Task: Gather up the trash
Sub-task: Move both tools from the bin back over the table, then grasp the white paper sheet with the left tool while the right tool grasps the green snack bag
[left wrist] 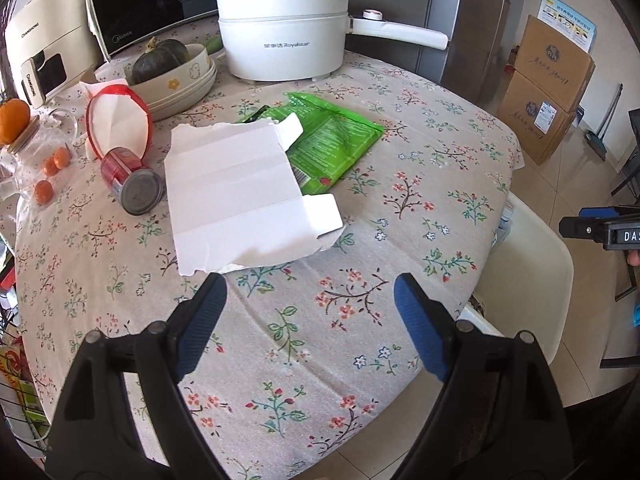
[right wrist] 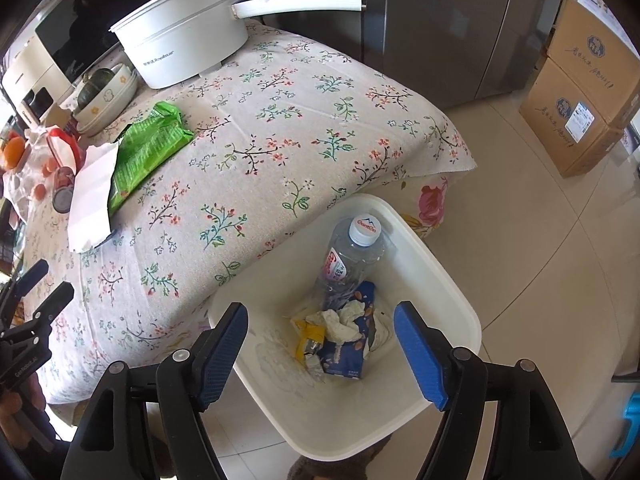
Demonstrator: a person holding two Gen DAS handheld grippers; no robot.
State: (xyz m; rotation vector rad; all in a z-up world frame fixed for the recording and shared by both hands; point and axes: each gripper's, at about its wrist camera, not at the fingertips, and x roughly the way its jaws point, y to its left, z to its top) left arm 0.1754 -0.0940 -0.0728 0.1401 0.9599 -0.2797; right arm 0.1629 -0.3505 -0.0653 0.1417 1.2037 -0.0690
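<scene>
A flattened white carton (left wrist: 244, 196) lies on the floral tablecloth, partly over a green snack bag (left wrist: 332, 140). A red can (left wrist: 128, 180) lies on its side to the carton's left. My left gripper (left wrist: 310, 288) hovers open just short of the carton's near edge, nothing between its fingers. In the right wrist view the white bin (right wrist: 448, 280) stands on the floor by the table; inside are a plastic bottle (right wrist: 352, 256), crumpled paper (right wrist: 344, 322), a blue carton (right wrist: 348, 356) and a yellow wrapper (right wrist: 308, 340). My right gripper (right wrist: 320, 320) is open above the bin, empty.
A white electric pot (left wrist: 284, 28), stacked bowls with a squash (left wrist: 176, 72), a red-rimmed bag (left wrist: 116, 120), oranges (left wrist: 14, 120) and appliances crowd the table's far side. Cardboard boxes (right wrist: 584, 92) and a grey fridge (right wrist: 452, 20) stand beyond. The other gripper (right wrist: 24, 320) shows at the left edge.
</scene>
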